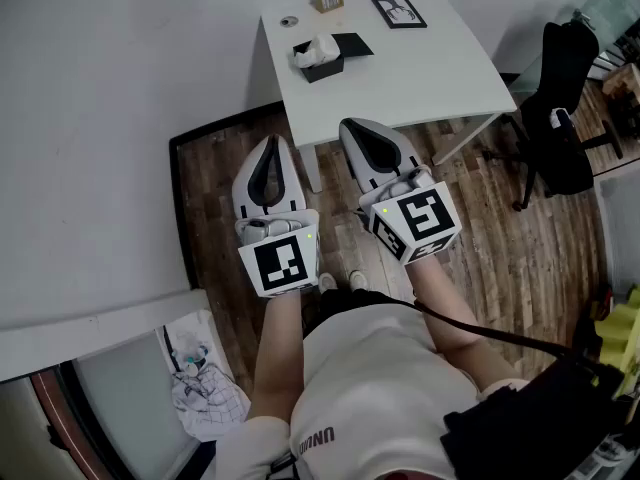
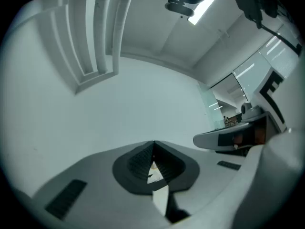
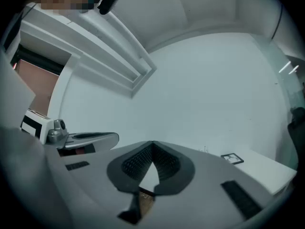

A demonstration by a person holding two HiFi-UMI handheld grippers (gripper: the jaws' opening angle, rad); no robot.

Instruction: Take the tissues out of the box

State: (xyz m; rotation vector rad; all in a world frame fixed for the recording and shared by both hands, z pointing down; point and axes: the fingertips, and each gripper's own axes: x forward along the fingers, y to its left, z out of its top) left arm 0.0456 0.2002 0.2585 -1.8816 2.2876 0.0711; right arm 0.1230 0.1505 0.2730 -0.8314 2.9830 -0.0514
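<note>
Standby: left gripper (image 1: 272,141), right gripper (image 1: 348,124) closed, empty, held back from black rectangular tissue box (image 1: 330,61), reach not started.

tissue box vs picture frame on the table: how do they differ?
The tissue box is a raised block with a white tissue sticking out of its top; the picture frame lies flat and shows a pale picture. The tissue box sits nearer the person, the picture frame nearer the far edge. Both are black, rectangular and on the white table.
</note>
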